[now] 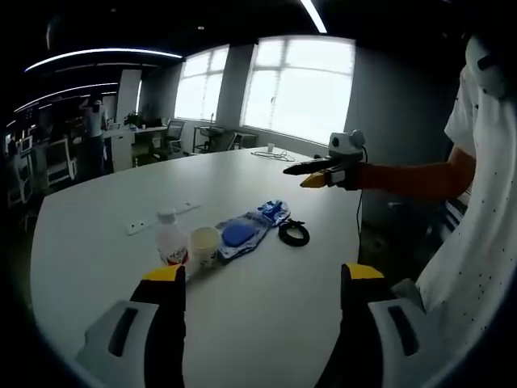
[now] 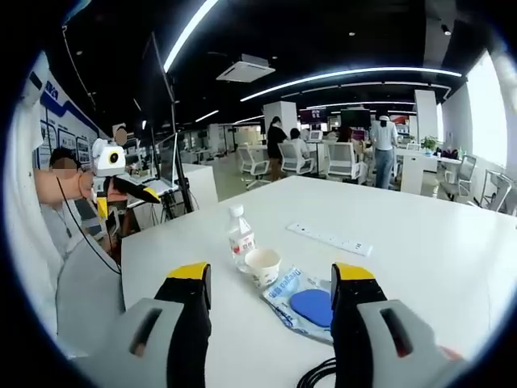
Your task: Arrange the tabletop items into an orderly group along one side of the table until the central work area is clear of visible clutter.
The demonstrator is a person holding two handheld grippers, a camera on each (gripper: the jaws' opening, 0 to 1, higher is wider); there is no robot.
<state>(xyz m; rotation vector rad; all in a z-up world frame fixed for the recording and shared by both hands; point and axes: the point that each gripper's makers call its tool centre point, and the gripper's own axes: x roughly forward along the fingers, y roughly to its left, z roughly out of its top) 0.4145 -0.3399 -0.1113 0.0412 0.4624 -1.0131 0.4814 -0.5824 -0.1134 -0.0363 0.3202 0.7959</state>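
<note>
The white table [image 1: 242,323] spreads wide and mostly bare, with open surface running to its curved far edge and the near side by the person's white shirt [image 1: 485,242]. A small cluster sits mid-table: a blue plastic packet [image 1: 246,230], a water bottle [image 1: 170,238] touching a paper cup [image 1: 203,246], and a coiled black cable [image 1: 294,234] just beside the packet. A white power strip [image 2: 331,238] lies apart. The left gripper [image 1: 262,283] and right gripper [image 2: 271,283] hang above the tabletop, jaws spread wide, grasping nothing.
</note>
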